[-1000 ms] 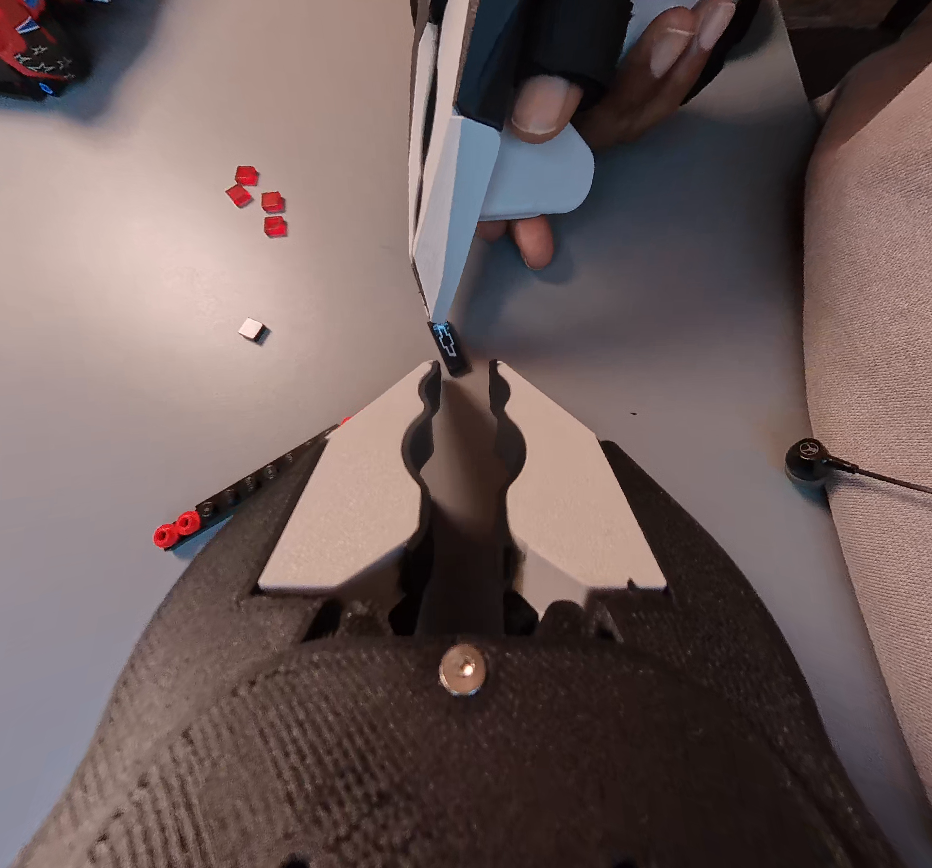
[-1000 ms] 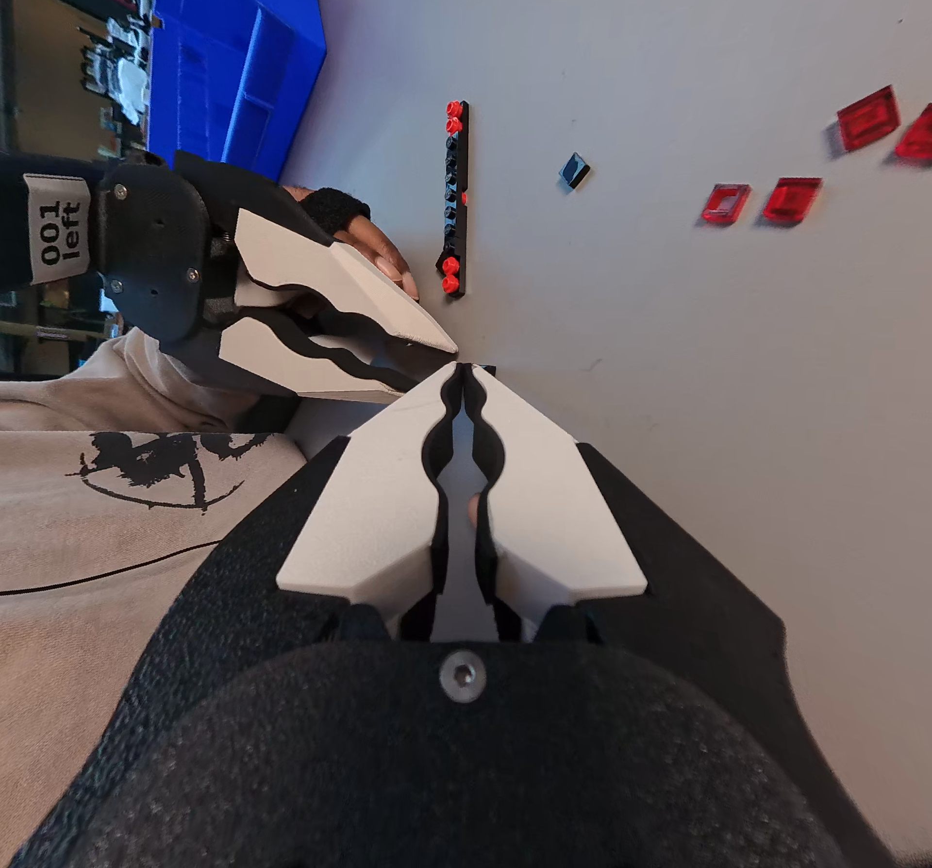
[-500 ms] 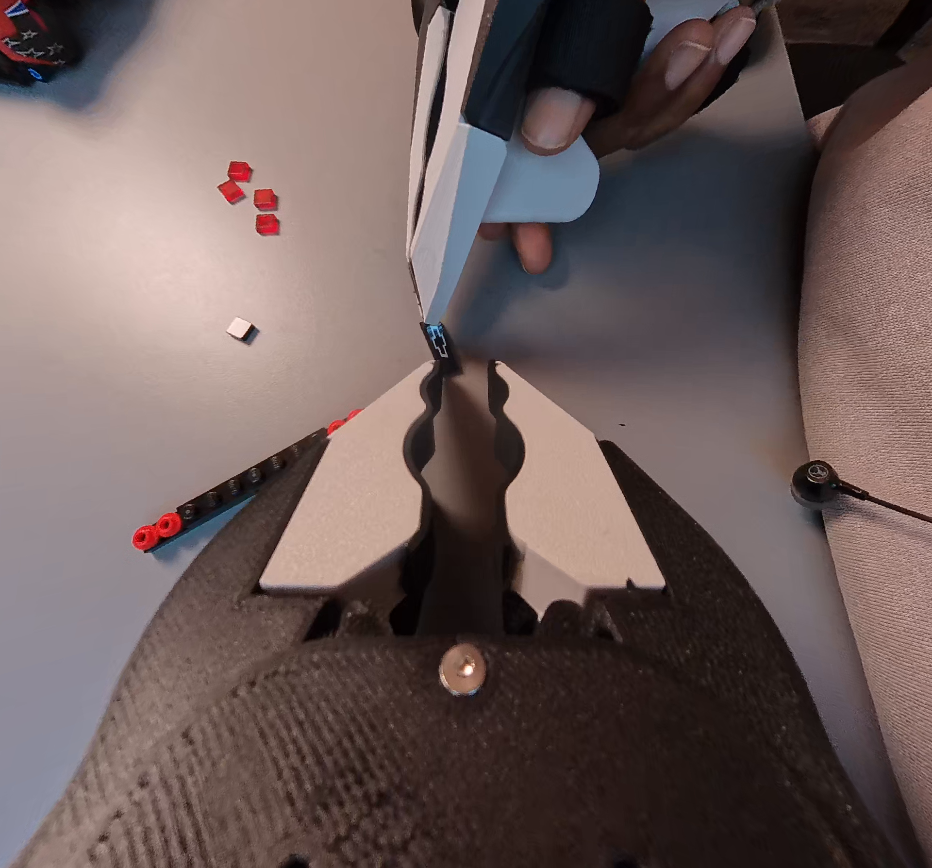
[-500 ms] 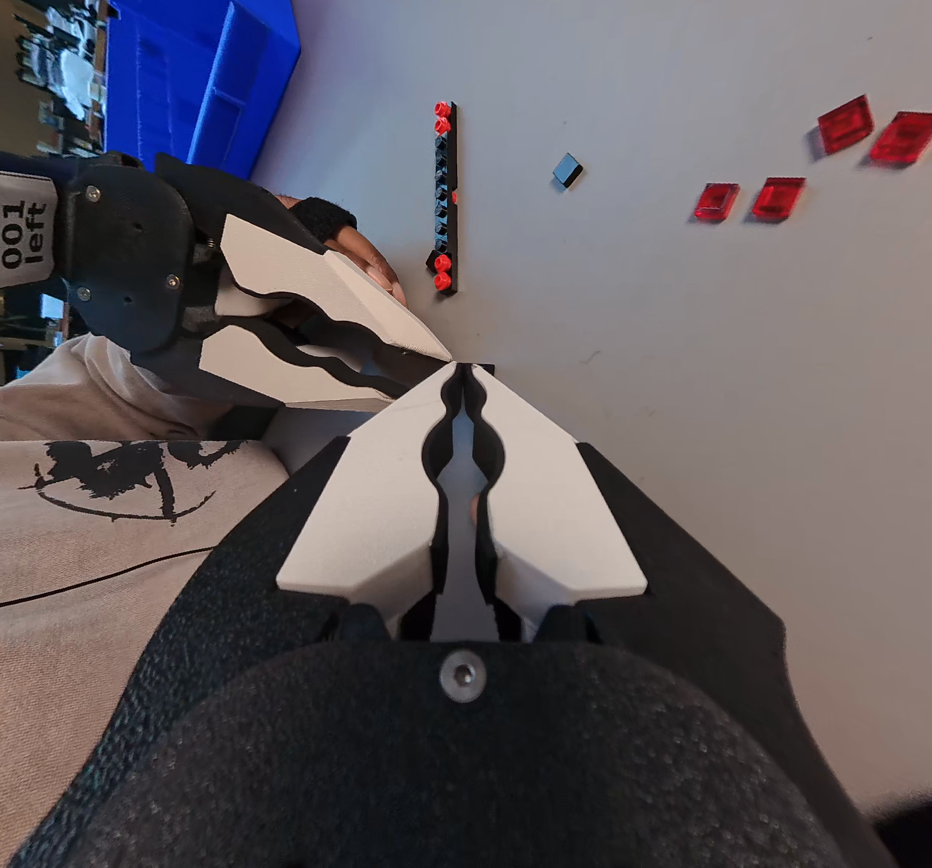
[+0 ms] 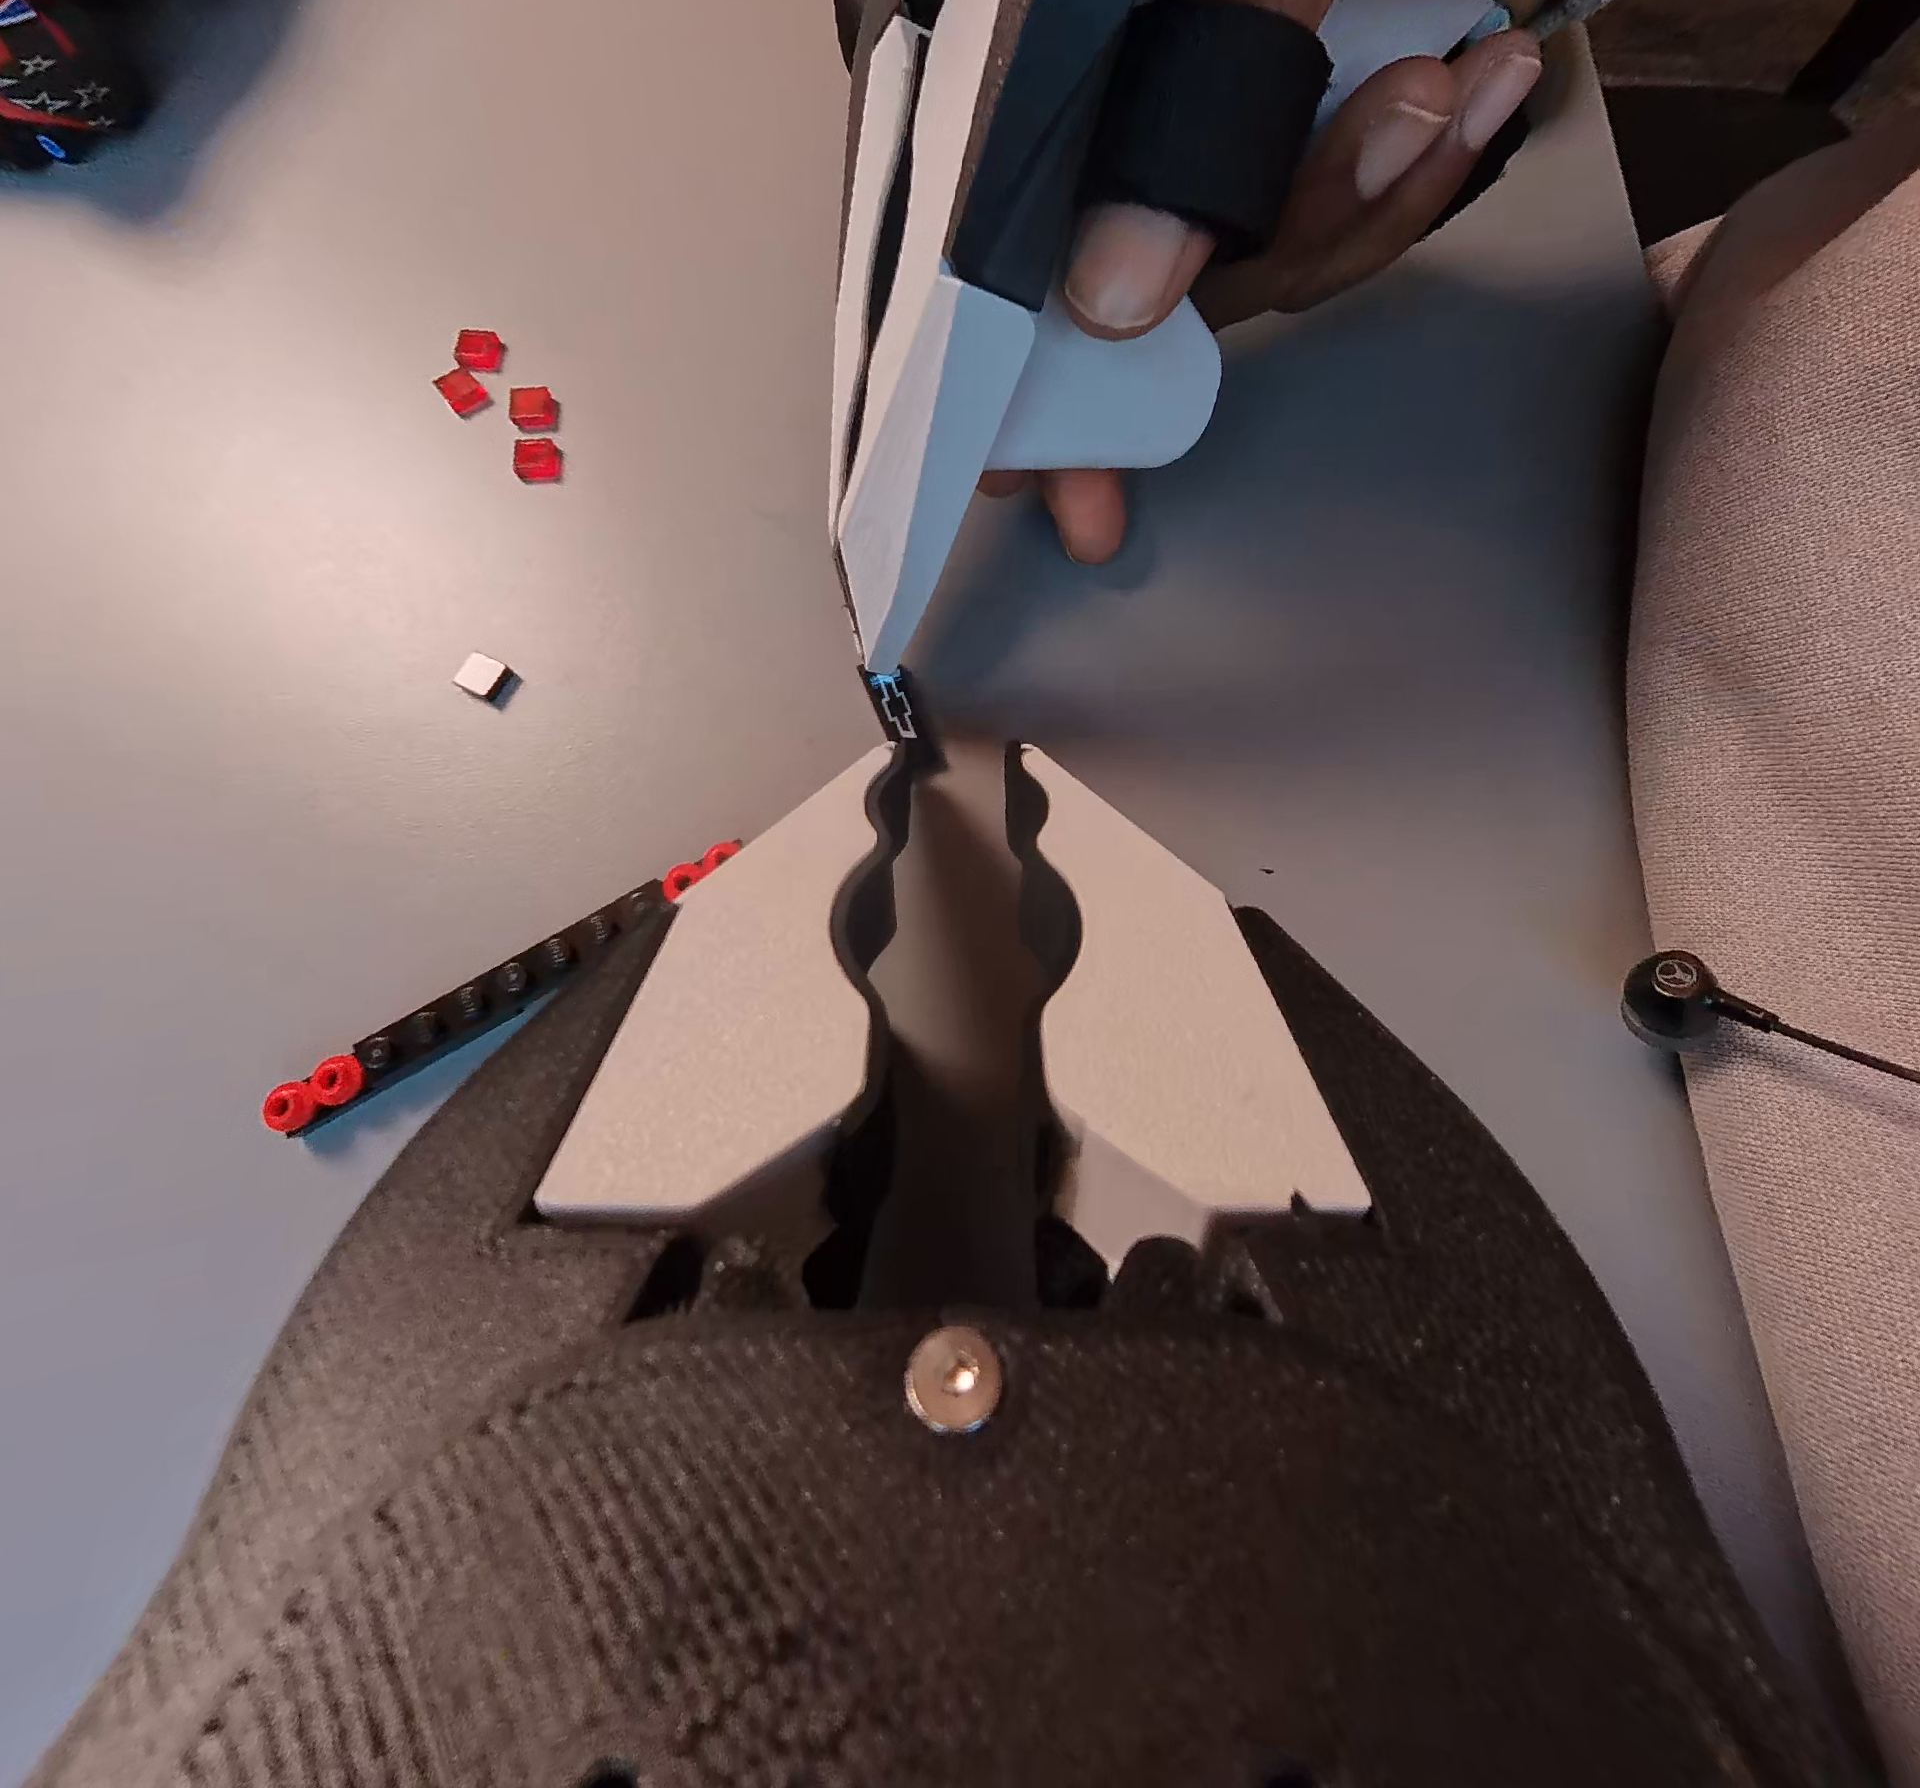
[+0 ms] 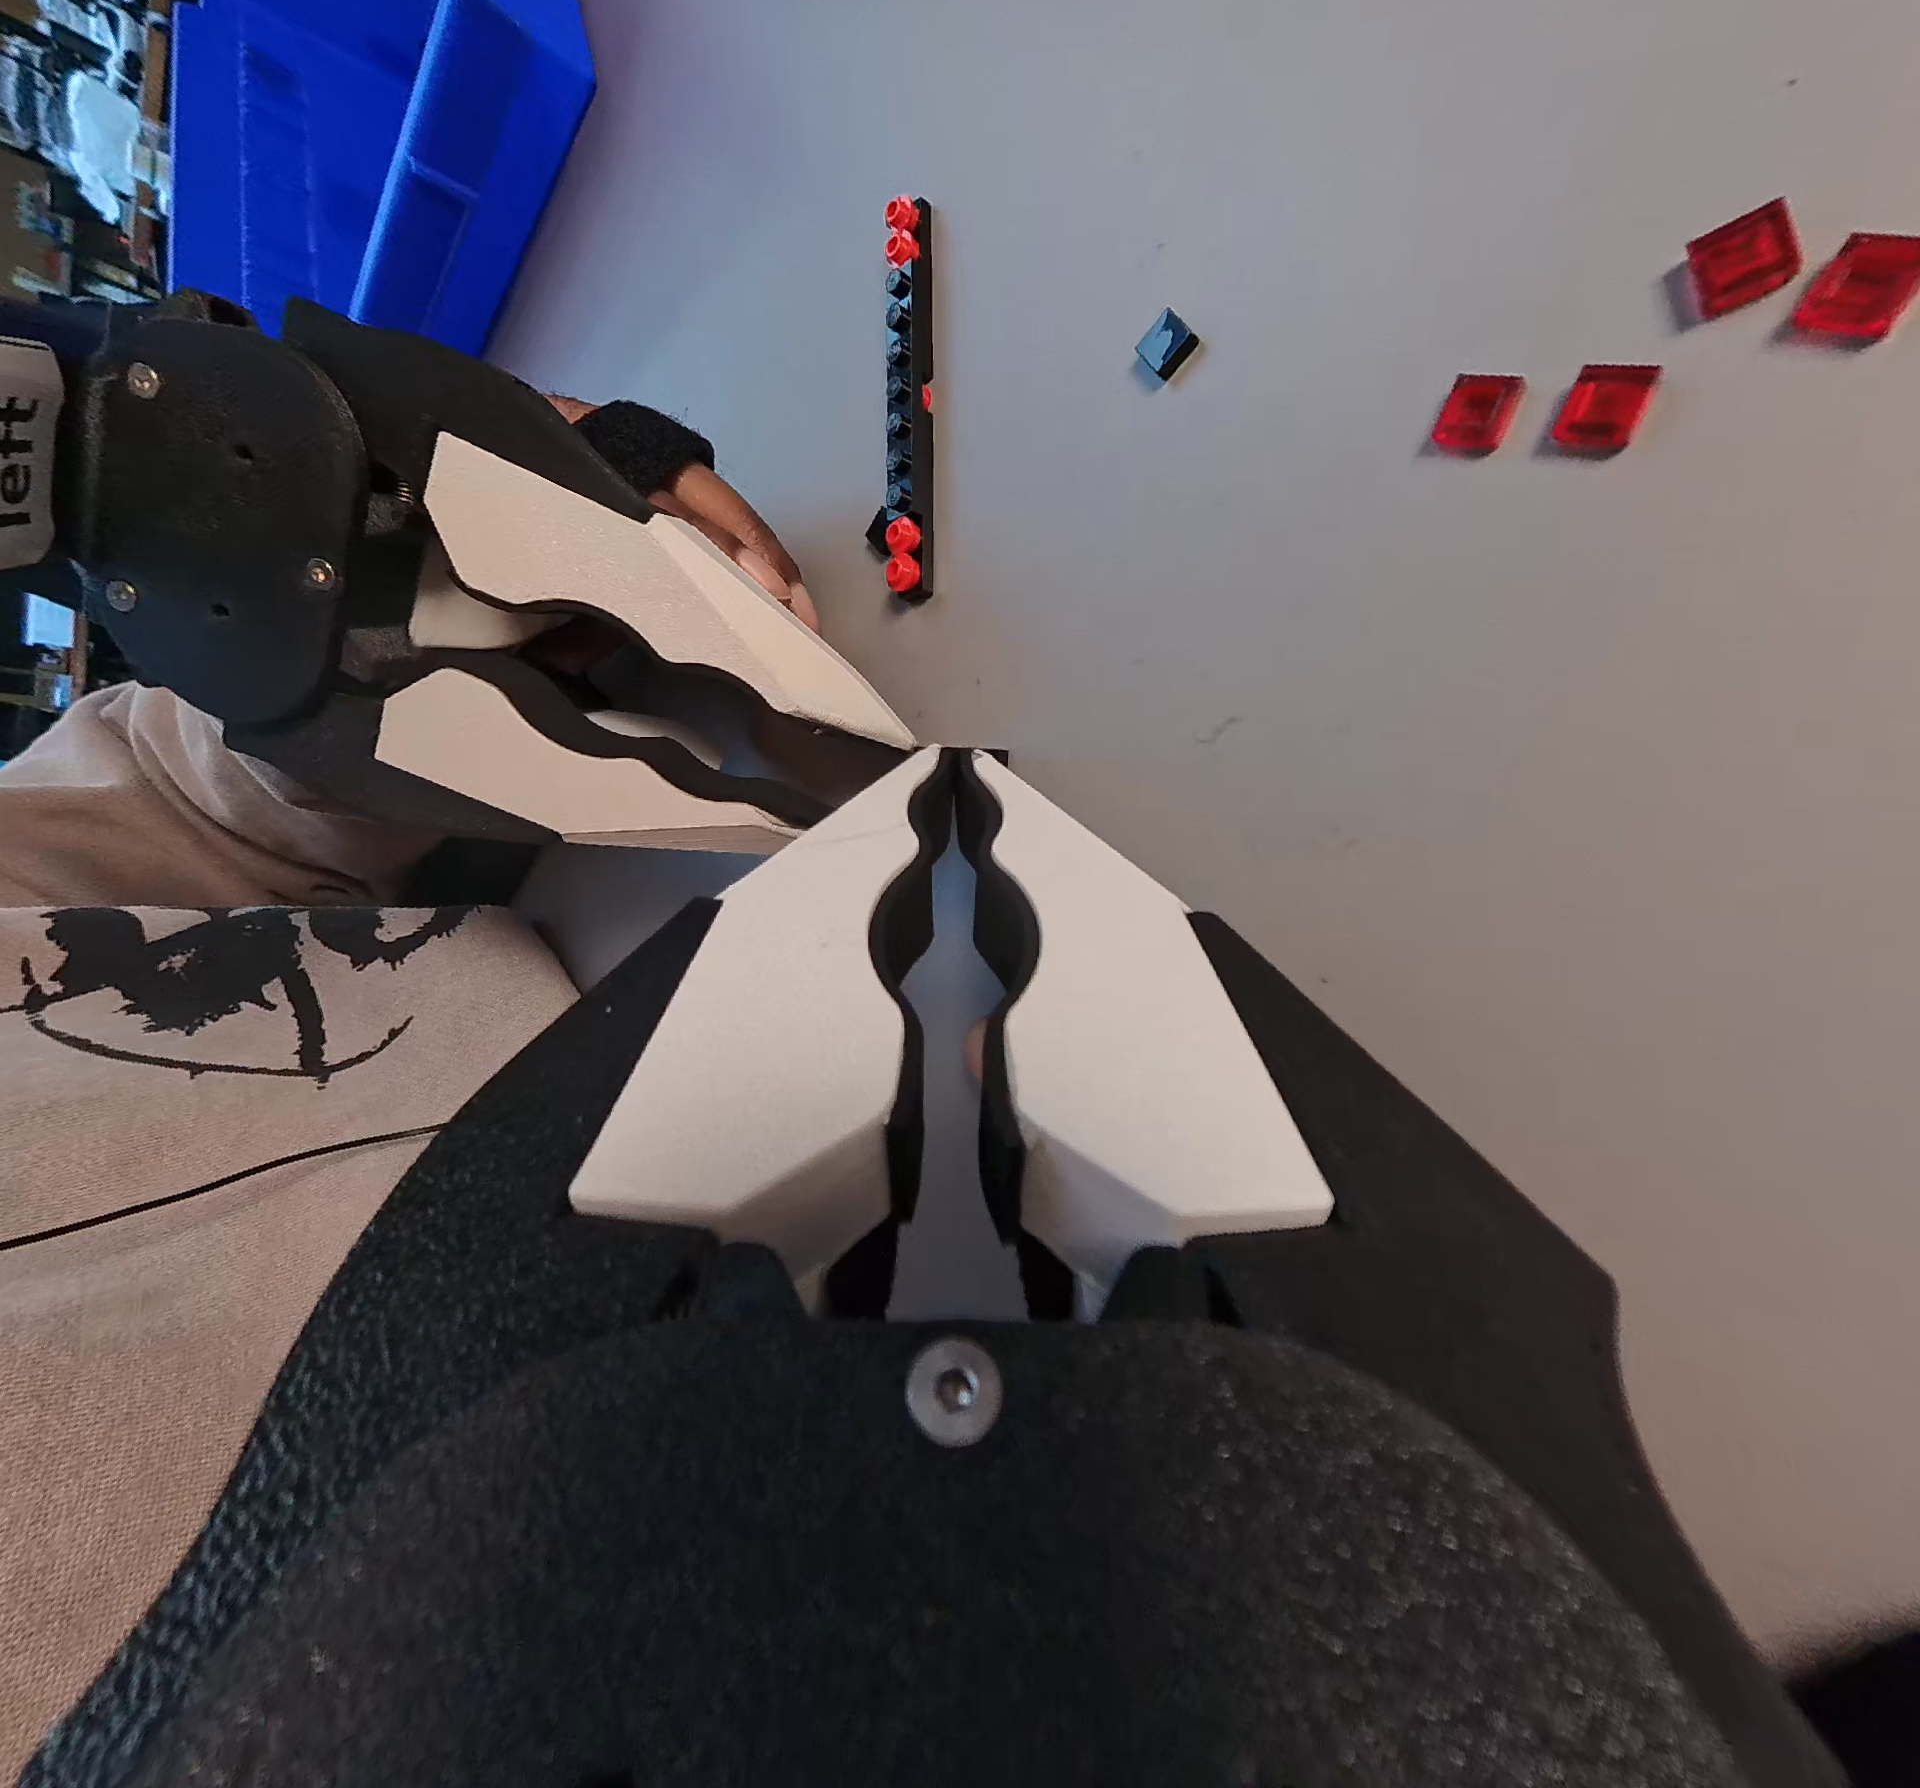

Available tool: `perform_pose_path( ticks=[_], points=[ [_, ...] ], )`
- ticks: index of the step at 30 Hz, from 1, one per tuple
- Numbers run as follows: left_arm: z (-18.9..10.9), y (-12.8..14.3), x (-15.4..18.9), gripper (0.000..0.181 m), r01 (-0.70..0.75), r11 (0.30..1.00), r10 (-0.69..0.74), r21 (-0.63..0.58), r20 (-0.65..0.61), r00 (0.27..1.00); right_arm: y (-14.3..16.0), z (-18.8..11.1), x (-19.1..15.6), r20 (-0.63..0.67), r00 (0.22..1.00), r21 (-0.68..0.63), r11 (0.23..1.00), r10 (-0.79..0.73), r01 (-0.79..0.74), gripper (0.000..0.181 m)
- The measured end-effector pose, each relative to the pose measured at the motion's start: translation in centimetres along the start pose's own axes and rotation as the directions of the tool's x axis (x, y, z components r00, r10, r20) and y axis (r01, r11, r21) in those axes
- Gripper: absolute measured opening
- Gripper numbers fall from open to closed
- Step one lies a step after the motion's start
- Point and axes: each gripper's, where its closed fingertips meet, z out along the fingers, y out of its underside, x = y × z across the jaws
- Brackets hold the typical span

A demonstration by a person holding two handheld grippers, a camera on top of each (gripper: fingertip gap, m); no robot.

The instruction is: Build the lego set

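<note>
Near the counter edge, right gripper pinches a small black tile w/ its tip at the spread left gripper; close slowly, squarely, before right lets go.

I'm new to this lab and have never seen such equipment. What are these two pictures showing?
A person holds a two-finger tool in each hand; each carries a camera looking along its fingers. The left tool is open. The right tool is shut on a small black printed tile, held at the left tool's tips. On the grey table lie a long black plate with red studs, four clear red tiles and a small dark tile. A blue bin stands behind.
</note>
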Motion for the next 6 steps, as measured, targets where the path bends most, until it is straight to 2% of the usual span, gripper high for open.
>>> perform_pose_path(
  ticks=[6],
  points=[
    [-0.07, -0.40, 0.19, 0.017, -0.031, 0.999, 0.030, 0.018, 0.005, 1.000, 0.01, 0.01, 0.04, -0.001, 1.000, 0.001, 1.000, 0.002, -0.002, 0.000]
  ],
)
